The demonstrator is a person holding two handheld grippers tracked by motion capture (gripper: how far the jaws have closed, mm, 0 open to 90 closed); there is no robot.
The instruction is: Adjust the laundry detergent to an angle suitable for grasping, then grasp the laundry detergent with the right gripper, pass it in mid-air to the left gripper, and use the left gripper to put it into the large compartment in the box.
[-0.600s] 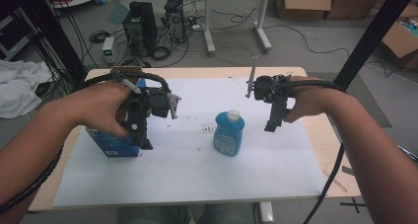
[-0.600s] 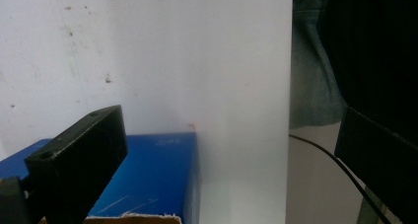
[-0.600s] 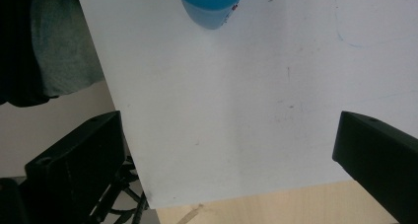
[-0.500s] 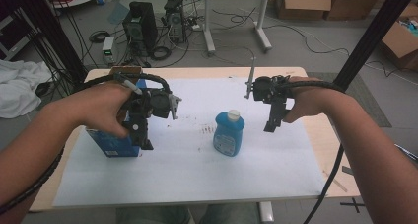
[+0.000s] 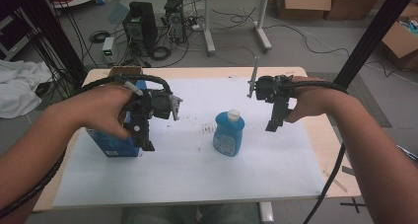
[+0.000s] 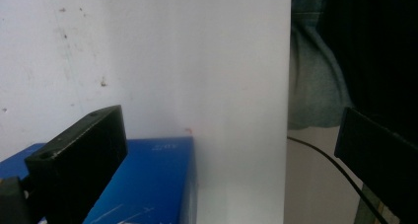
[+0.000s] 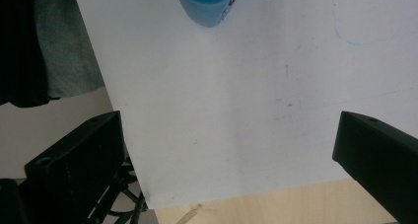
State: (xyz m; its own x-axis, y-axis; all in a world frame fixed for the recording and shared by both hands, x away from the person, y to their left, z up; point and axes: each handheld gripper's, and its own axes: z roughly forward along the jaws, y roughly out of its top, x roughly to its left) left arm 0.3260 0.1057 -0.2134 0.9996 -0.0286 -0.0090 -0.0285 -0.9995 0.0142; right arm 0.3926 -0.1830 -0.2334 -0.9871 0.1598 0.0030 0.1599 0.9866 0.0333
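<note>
A blue box [image 5: 111, 144] stands on the white sheet [image 5: 197, 169] at the left. My left gripper [image 5: 146, 141] hovers just right of it, jaws pointing down toward the near edge. In the left gripper view the left gripper [image 6: 226, 130] is open and nothing is between its jaws; the blue box [image 6: 148, 184] lies low beside the left jaw. A blue bottle [image 5: 229, 133] with a white cap stands upright mid-table. My right gripper [image 5: 272, 127] hangs to the bottle's right, apart from it. In the right gripper view the right gripper [image 7: 226, 128] is open above bare sheet, with the bottle [image 7: 207, 4] at the top edge.
The white sheet covers most of a wooden table [image 5: 325, 135]. Its near wooden edge [image 7: 276, 204] shows in the right gripper view. Behind the table, the floor holds computer cases [image 5: 140, 26], cables and a desk leg [image 5: 261, 21]. A dark post [image 5: 369, 36] rises at the right.
</note>
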